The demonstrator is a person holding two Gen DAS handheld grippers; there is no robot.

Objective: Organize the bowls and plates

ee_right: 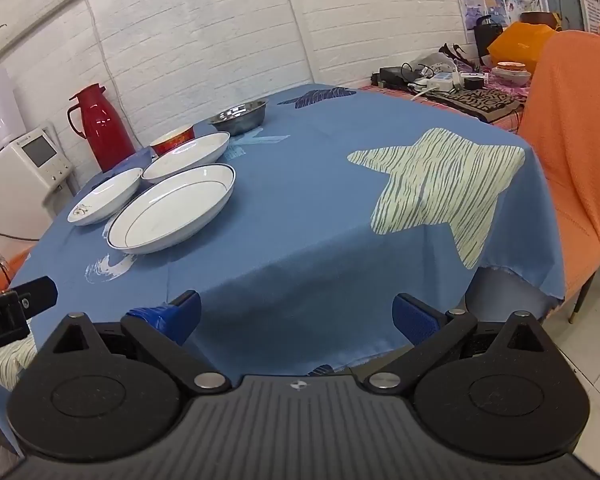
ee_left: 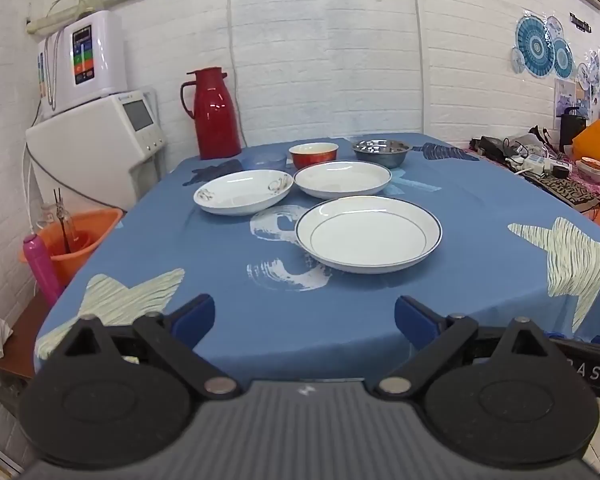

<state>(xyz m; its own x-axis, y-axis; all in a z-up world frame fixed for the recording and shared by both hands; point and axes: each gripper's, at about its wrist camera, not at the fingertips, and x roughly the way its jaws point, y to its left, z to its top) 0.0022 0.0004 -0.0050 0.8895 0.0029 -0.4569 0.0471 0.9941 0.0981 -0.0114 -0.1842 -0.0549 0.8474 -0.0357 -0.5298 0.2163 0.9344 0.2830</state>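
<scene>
Three white plates lie on the blue tablecloth (ee_left: 236, 280): a large rimmed plate (ee_left: 368, 234) nearest me, a second rimmed plate (ee_left: 342, 179) behind it, and a flower-patterned plate (ee_left: 244, 192) to the left. A red bowl (ee_left: 313, 154), a steel bowl (ee_left: 381, 152) and a small clear bowl (ee_left: 267, 160) stand behind them. My left gripper (ee_left: 304, 320) is open at the table's near edge, holding nothing. In the right wrist view the large plate (ee_right: 172, 212) lies far left; my right gripper (ee_right: 296, 316) is open and empty, short of the table edge.
A red thermos jug (ee_left: 214, 114) stands at the table's back left corner. White appliances (ee_left: 96, 148) and an orange bucket (ee_left: 76, 244) sit left of the table. An orange-covered chair (ee_right: 572, 152) stands at the right, with a cluttered side table (ee_right: 460, 84) behind.
</scene>
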